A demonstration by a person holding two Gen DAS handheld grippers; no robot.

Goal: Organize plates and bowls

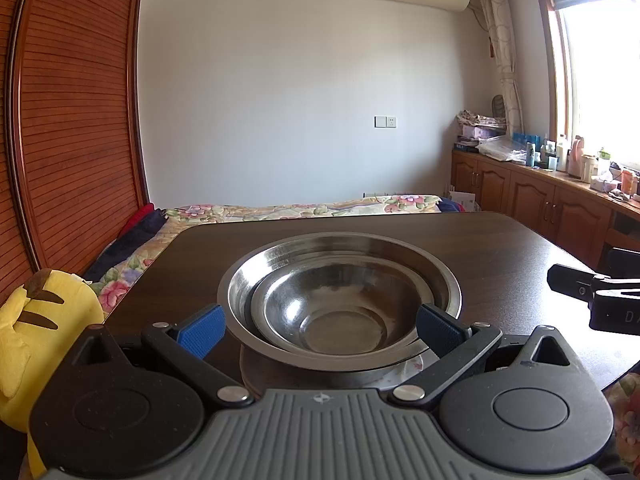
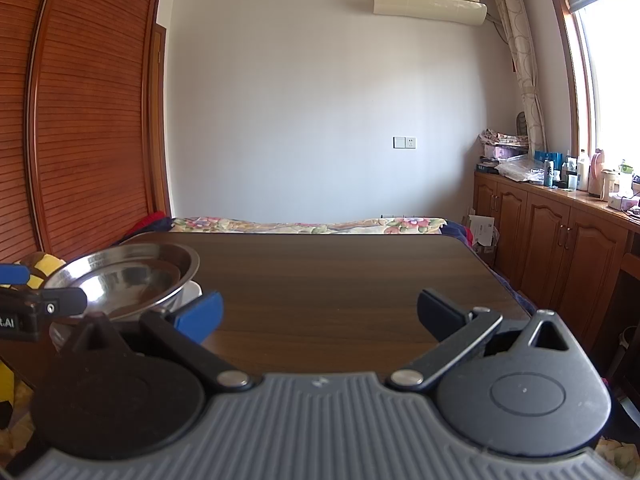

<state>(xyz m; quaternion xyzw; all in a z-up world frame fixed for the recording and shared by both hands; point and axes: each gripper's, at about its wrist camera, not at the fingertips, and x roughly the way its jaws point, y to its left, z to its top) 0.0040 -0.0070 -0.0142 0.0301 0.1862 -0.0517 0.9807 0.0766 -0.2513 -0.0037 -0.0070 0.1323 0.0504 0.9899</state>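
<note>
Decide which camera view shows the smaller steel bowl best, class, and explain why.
The left wrist view: the smaller steel bowl sits centred, nested in the larger steel bowl, inside fully visible. The right wrist view shows it at the left edge, partly hidden.

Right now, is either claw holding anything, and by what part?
No. The left claw is open around the stacked bowls, pads beside the rim with no clear contact. The right claw is open over bare table.

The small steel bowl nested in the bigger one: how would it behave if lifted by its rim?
The small steel bowl looks thin and shiny, so probably light, rigid and slippery. Sitting loose inside the large bowl, it may slide or rattle.
</note>
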